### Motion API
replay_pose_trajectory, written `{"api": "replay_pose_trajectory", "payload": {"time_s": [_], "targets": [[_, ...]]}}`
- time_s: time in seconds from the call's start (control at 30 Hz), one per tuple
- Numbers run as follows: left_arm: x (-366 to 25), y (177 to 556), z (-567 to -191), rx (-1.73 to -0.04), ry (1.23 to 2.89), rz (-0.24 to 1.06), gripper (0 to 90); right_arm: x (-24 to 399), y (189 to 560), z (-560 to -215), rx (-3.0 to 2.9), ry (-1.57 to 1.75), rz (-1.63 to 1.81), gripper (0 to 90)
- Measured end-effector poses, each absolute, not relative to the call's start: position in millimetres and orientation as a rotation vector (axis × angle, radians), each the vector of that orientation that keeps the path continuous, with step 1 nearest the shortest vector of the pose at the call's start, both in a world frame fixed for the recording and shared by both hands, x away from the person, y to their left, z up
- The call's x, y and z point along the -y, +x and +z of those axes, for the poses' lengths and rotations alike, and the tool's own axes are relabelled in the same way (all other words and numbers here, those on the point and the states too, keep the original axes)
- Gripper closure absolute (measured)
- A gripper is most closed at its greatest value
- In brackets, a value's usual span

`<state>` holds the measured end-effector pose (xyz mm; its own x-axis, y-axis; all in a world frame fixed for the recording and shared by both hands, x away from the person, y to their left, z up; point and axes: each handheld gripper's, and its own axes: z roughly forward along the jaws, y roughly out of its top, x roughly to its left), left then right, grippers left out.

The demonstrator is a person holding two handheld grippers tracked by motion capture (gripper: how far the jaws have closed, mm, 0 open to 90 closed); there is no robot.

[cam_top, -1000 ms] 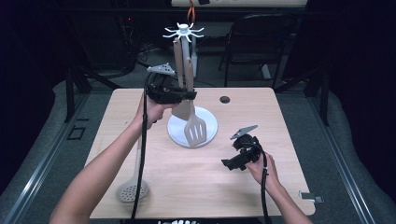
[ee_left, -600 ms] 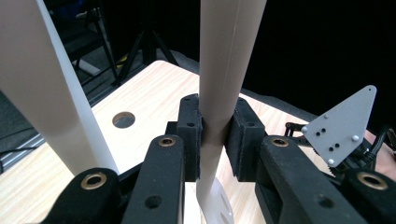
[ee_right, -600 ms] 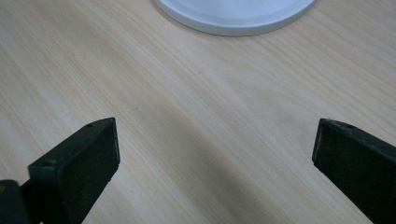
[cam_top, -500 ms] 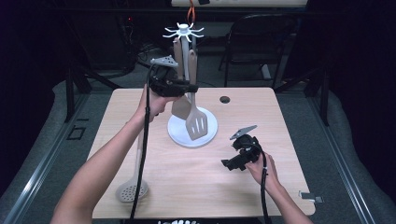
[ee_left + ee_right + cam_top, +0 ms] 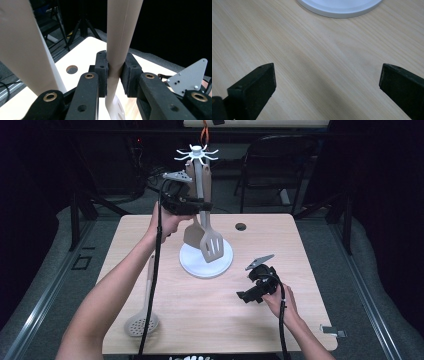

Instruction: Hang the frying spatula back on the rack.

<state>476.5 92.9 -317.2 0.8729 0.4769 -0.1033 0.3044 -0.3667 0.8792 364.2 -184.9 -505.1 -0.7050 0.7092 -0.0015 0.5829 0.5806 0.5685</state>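
Gripping slotted spatula handle between left tool pads.

So the rack stand sits around the middle of the tabletop, a bit toward the far side. The slotted spatula hangs above its base, with another utensil just left of it and touching. The left tool is up beside the rack's post, left of it. The skimmer lies at the near left. The right tool is near right of the base, and a round hole is behind the base, to the right.
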Motion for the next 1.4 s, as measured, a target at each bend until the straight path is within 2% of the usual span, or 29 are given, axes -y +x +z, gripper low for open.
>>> {"api": "replay_pose_trajectory", "payload": {"time_s": [0.57, 1.0, 1.23, 1.4], "targets": [[-98.9, 493.4, -322.5, -0.644, 1.966, 0.185, 76.8, 183.6, 364.0, -506.3, -2.599, 1.074, 0.791, 0.6], [-93.9, 482.3, -324.2, -0.698, 1.958, 0.329, 75.6, 181.8, 363.0, -506.8, -2.611, 1.061, 0.778, 0.7], [-91.1, 468.6, -324.5, -0.679, 1.968, 0.399, 66.5, 181.9, 363.2, -506.7, -2.611, 1.054, 0.77, 0.8], [-93.9, 459.6, -325.4, -0.681, 1.975, 0.429, 54.5, 180.3, 362.2, -507.6, -2.615, 1.041, 0.764, 0.9]]}}
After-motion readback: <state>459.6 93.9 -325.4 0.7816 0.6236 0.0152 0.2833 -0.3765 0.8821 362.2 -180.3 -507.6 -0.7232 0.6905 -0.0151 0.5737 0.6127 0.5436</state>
